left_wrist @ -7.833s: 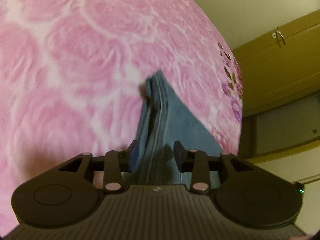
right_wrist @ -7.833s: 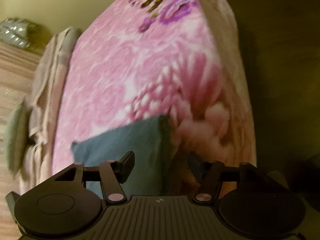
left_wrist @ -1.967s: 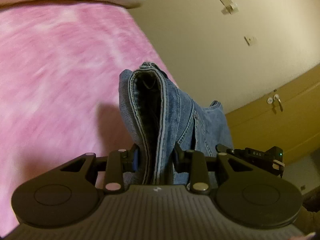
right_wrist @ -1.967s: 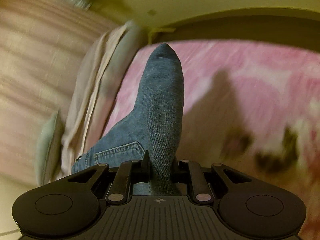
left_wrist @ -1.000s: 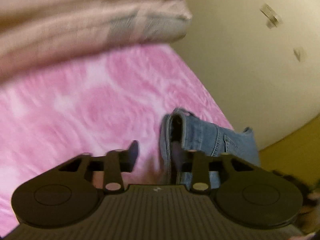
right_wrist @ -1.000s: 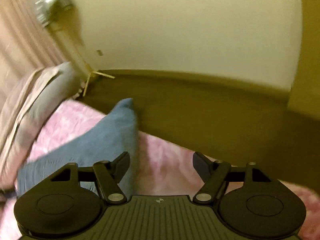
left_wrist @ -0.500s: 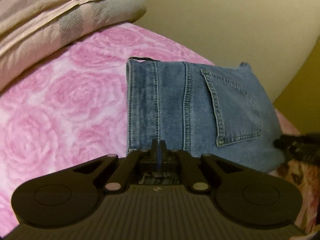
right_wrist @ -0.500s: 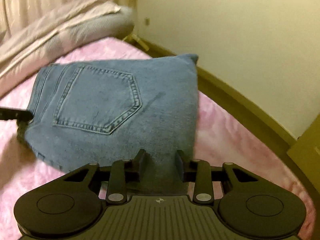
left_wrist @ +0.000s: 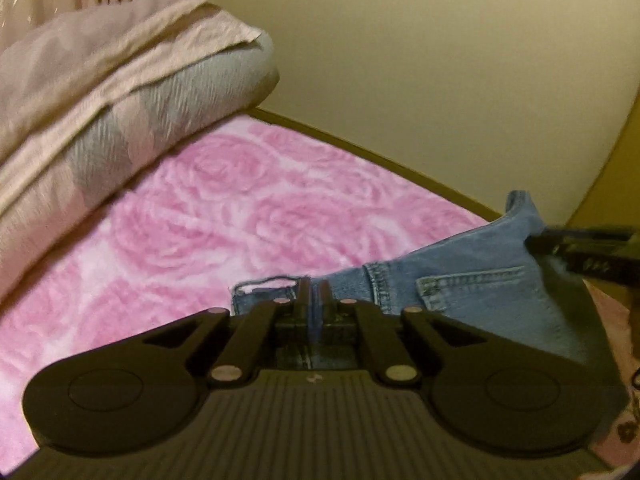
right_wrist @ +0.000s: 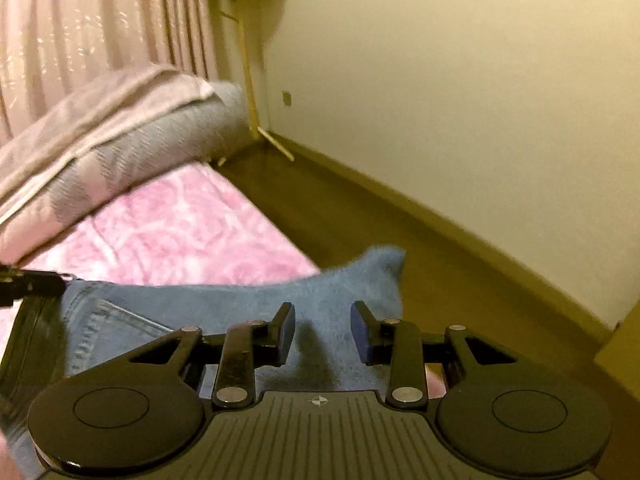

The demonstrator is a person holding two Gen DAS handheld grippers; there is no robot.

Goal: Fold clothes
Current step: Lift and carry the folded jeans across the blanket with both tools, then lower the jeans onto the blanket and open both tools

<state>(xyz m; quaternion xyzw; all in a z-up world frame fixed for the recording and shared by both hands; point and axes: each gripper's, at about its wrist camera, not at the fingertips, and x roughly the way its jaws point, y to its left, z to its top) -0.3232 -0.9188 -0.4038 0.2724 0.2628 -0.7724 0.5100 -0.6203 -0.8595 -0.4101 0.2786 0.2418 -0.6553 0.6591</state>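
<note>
Denim fills the lower right of the left wrist view: the folded jeans [left_wrist: 472, 284] lie on the pink rose-patterned bed cover [left_wrist: 248, 216], near the bed's far edge by the wall [left_wrist: 440, 80]. My left gripper [left_wrist: 314, 300] has its jaws pressed together, only a thin blue sliver showing between the pads, at the waistband end of the jeans. Whether any cloth is pinched there I cannot tell. A folded beige and grey blanket [left_wrist: 120, 92] lies at the head of the bed, well apart from the jeans. The other tool enters at the right edge, beside the raised corner of the denim.

In the right wrist view, the right gripper [right_wrist: 322, 332] stands with its jaws partly open, having just closed in from a wider gap. The jeans [right_wrist: 240, 304] lie under and beyond the pads, but neither pad presses on the cloth. One corner of the denim stands up over the bed's edge, above the floor [right_wrist: 400, 216].

My judgement: the fold is laid and needs tidying. To do it well, I would press the raised corner flat, keep the edges stacked, and lift both tools straight off so no layer drags.
</note>
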